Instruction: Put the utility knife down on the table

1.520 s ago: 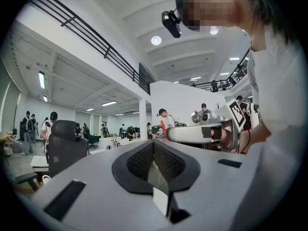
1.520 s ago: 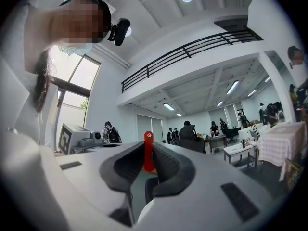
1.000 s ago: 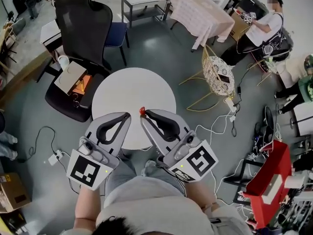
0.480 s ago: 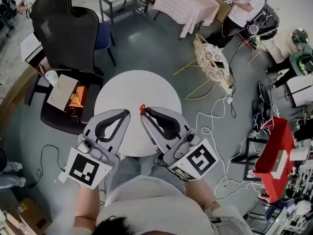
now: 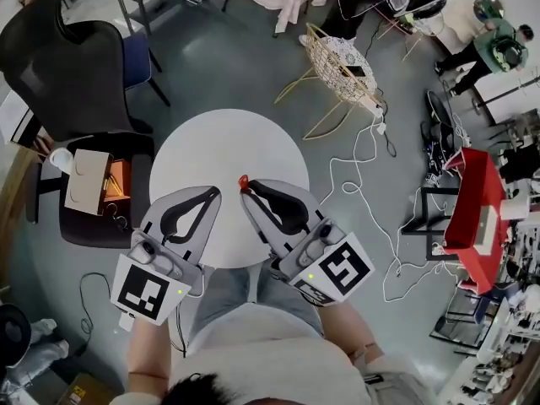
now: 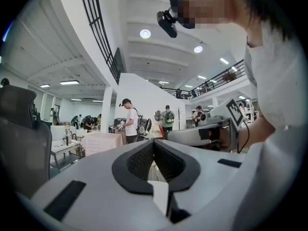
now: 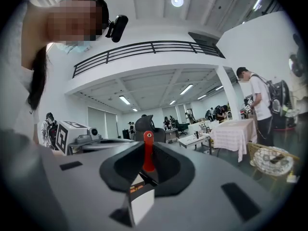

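**Item: utility knife, held in the right gripper over the bench, not yet set down**

Location. We record the utility knife [image 5: 243, 180] clamped between the jaws of the right gripper [image 5: 246, 192]. Its red end juts past the jaw tips. It hangs above the round white bench [image 5: 211, 150], over the half nearer the person and inside the near edge. The right gripper view shows the red end [image 7: 148, 150] upright between the pads. The rest of the knife sits back in the jaws, and we cannot tell whether a blade is out.

Left gripper [image 5: 216, 194]. Its jaws are closed together on nothing and it is held just beside the right one, over the same near part of the bench.

Surroundings. A black office chair [image 5: 67, 66] stands off the far left of the bench and a wicker chair [image 5: 342, 62] off the far right. Both are well apart from the work.

Step in hand, as we judge it: the lowering has yet to finish.

Handling notes:
- Bring the right gripper down until the knife's length lies along the bench top.
- Choose a spot toward the middle, away from the curved rim, so that it cannot slide off.
- Part the jaws only once the knife bears on the surface, since a drop could make it bounce or roll.
- Hold the left gripper aside.
- Lift the right gripper straight off, so that the jaws do not drag the knife along.
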### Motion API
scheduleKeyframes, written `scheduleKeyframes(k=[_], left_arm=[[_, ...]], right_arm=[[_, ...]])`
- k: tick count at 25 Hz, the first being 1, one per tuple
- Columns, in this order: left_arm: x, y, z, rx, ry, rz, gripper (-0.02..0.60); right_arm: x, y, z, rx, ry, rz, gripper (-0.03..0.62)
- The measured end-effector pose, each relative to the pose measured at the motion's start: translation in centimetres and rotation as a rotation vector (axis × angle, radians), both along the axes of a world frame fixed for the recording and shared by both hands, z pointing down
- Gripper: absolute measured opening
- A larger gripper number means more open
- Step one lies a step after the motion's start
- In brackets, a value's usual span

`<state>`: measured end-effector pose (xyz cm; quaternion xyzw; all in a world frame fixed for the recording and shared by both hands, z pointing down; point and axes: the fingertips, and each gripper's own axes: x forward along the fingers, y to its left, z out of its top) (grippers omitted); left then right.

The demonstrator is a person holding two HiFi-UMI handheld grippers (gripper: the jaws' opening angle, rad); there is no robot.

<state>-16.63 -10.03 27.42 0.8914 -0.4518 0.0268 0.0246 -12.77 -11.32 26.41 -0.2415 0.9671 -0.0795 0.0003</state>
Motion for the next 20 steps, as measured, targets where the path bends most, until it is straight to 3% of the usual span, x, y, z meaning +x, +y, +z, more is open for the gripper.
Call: scheduleKeyframes(k=[10, 20], left_arm=[[2.8, -2.3, 5.3, -0.065, 0.014, 0.125, 0.009], [5.4, -2.8, 10.0, -0.128, 0.040, 0.190, 0.009]], right_arm=[[3.4, -2.3, 7.5, -0.104, 0.110, 0.138, 0.057], [6.3, -2.7, 16.7, -0.234, 0.226, 0.194, 0.057]])
